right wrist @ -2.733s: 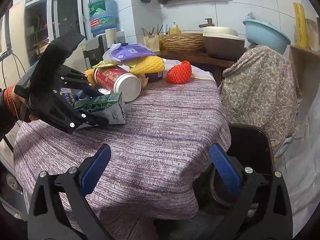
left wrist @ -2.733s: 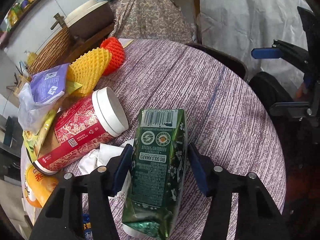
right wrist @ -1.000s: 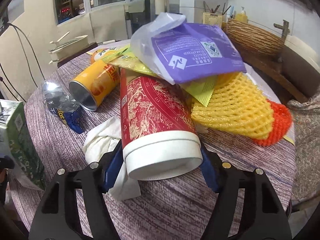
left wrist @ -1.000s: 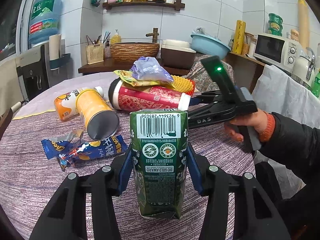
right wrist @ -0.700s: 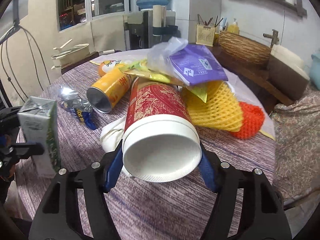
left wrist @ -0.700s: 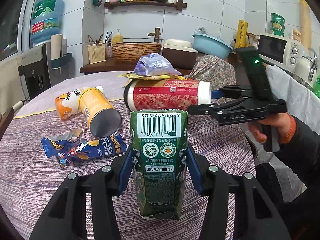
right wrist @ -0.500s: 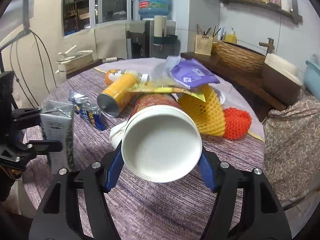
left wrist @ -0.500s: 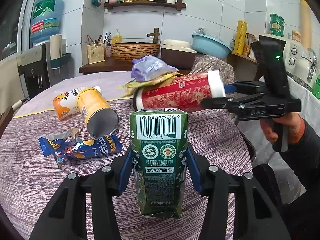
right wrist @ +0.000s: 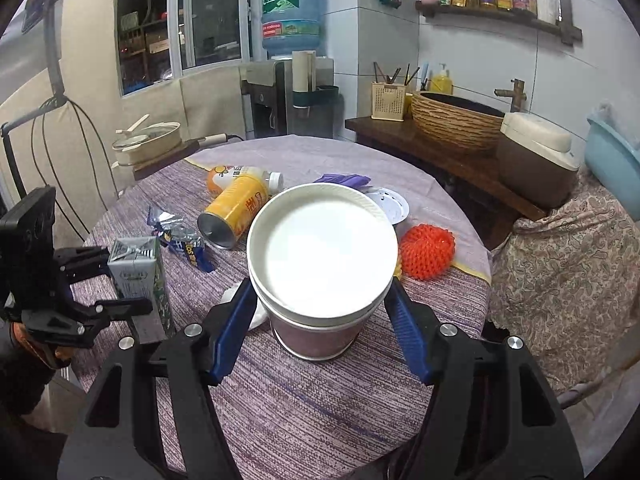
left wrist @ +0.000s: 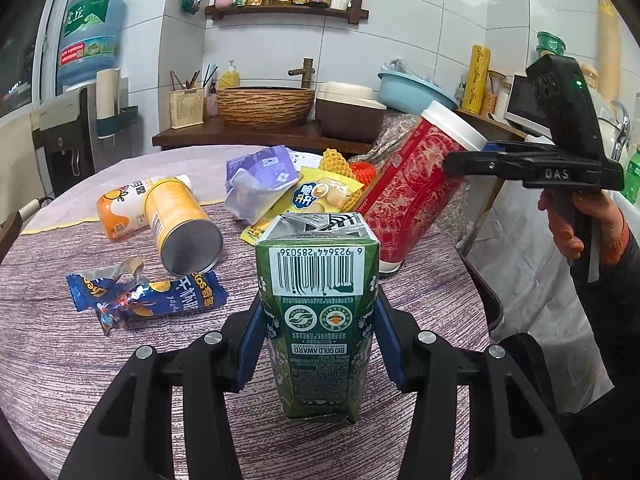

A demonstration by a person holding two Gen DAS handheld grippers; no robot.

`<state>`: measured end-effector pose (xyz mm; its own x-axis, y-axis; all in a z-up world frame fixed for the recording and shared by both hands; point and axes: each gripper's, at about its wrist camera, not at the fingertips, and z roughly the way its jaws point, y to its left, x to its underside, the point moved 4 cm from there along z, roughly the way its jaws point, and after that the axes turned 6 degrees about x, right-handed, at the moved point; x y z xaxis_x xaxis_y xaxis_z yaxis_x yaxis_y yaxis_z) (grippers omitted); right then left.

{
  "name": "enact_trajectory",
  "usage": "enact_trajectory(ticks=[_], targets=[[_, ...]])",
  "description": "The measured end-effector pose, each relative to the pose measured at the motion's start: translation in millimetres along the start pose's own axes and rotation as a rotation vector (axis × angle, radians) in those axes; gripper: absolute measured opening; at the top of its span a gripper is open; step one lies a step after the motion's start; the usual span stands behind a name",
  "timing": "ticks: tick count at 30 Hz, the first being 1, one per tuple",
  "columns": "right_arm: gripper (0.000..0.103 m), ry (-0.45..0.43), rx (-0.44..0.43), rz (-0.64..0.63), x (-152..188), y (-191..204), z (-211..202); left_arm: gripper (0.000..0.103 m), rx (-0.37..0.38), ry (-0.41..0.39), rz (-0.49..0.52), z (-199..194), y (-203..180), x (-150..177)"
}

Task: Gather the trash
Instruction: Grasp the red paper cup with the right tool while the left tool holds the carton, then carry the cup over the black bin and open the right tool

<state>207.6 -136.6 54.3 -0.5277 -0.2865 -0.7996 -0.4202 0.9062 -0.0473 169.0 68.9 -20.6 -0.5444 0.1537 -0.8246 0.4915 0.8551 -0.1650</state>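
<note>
Trash lies scattered over a round table [left wrist: 60,360] covered with a purple striped cloth, and two pieces of it are already in the grippers. Going from the left: a crumpled blue snack wrapper [left wrist: 144,300] lies flat on the cloth, and just behind it a yellow can [left wrist: 182,224] rests on its side with its metal end facing out, touching an orange-and-white bottle [left wrist: 120,212] that also lies down. Next comes a purple pouch [left wrist: 256,176] slumped over a yellow snack packet [left wrist: 316,196], with yellow foam fruit netting [left wrist: 334,160] and an orange-red foam net [right wrist: 426,252] behind. In the middle, the left gripper [left wrist: 318,344] clamps its blue pads on both sides of a green drink carton [left wrist: 318,320], which stands upright with its torn top open and its base on the cloth. To the right, the right gripper [right wrist: 320,308] pinches a tall red canister [left wrist: 412,196] just below its white lid [right wrist: 320,252]; the canister leans over, its foot on the table near the edge. A hand [left wrist: 576,224] in a dark sleeve holds that gripper's handle.
</note>
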Motion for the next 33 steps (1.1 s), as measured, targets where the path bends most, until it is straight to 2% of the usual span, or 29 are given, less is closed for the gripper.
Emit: enact_trajectory(ticks=[8,10,12,13,19,20,21,22,29,33], targets=[[0.067,-0.006,-0.007,0.07,-25.8,-10.0,29.5,0.05,-0.003,-0.011,-0.017,-0.7,1.5,1.9],[0.069,0.0,-0.012,0.099,-29.2,-13.1,38.2,0.05,-0.003,-0.012,-0.016,-1.6,1.6,2.5],[0.08,0.002,-0.011,0.115,-30.7,-12.3,44.6,0.05,-0.002,-0.013,-0.017,-2.2,1.5,2.7],[0.082,-0.013,-0.008,0.127,-32.5,-12.7,46.6,0.05,-0.003,-0.013,-0.019,-2.7,2.2,2.7],[0.082,-0.025,-0.003,0.155,-35.2,-8.0,62.1,0.05,-0.004,-0.015,-0.025,-4.2,3.9,2.8],[0.08,-0.027,0.003,0.16,-34.0,-7.7,63.6,0.05,-0.005,-0.017,-0.026,-4.5,4.3,2.8],[0.073,-0.03,0.004,0.163,-32.7,-7.3,64.7,0.05,-0.006,-0.02,-0.028,-4.7,4.9,2.8],[0.071,-0.035,-0.004,0.167,-31.2,-6.2,65.4,0.05,-0.006,-0.024,-0.032,-4.9,5.5,3.4],[0.071,-0.096,0.035,0.142,-25.0,-1.2,57.1,0.05,-0.024,-0.048,-0.071,-6.9,11.3,2.5],[0.07,-0.113,0.015,0.16,-21.6,-3.7,44.4,0.05,-0.018,-0.065,-0.085,-10.6,9.8,0.1]])
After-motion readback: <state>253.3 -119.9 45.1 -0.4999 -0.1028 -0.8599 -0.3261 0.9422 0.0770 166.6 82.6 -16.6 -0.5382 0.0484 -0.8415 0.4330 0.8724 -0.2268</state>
